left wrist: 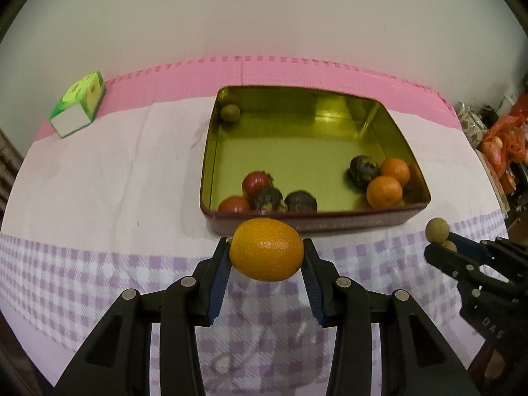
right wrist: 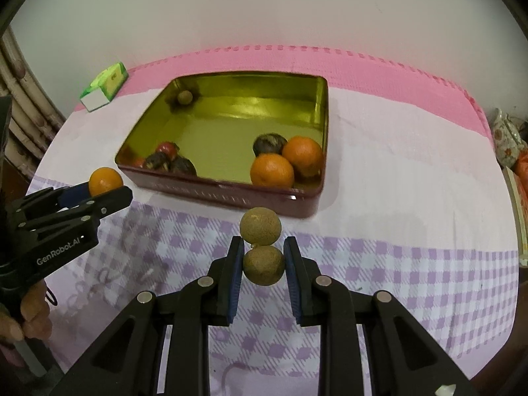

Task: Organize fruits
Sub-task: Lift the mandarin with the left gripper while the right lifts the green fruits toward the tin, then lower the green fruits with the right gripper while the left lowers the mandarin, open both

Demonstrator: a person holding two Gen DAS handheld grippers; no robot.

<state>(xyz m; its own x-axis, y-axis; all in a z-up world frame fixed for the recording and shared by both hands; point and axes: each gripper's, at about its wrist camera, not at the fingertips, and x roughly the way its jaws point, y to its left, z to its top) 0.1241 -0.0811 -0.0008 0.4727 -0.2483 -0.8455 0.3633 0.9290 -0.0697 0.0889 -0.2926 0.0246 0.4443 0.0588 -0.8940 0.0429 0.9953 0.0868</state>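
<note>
My left gripper [left wrist: 266, 253] is shut on an orange [left wrist: 266, 250], held above the checked cloth just in front of the tin's near wall. The same orange [right wrist: 105, 181] shows at the left of the right wrist view. My right gripper [right wrist: 264, 257] is shut on the lower of two joined brown round fruits [right wrist: 263, 265], and the upper one [right wrist: 260, 230] sticks out past the fingertips. That pair [left wrist: 437, 230] appears at the right edge of the left wrist view. The gold-lined tin [left wrist: 389, 219] [right wrist: 227, 194] holds two oranges [right wrist: 287, 165], red fruits [left wrist: 254, 183], dark fruits [left wrist: 363, 169] and one brown fruit [left wrist: 230, 112].
A green and white carton [left wrist: 79, 105] [right wrist: 104, 87] lies at the far left on the pink mat. Cluttered shelves with orange bags [left wrist: 505, 138] stand off the table's right side. A person's hand [right wrist: 31, 316] grips the left tool's handle.
</note>
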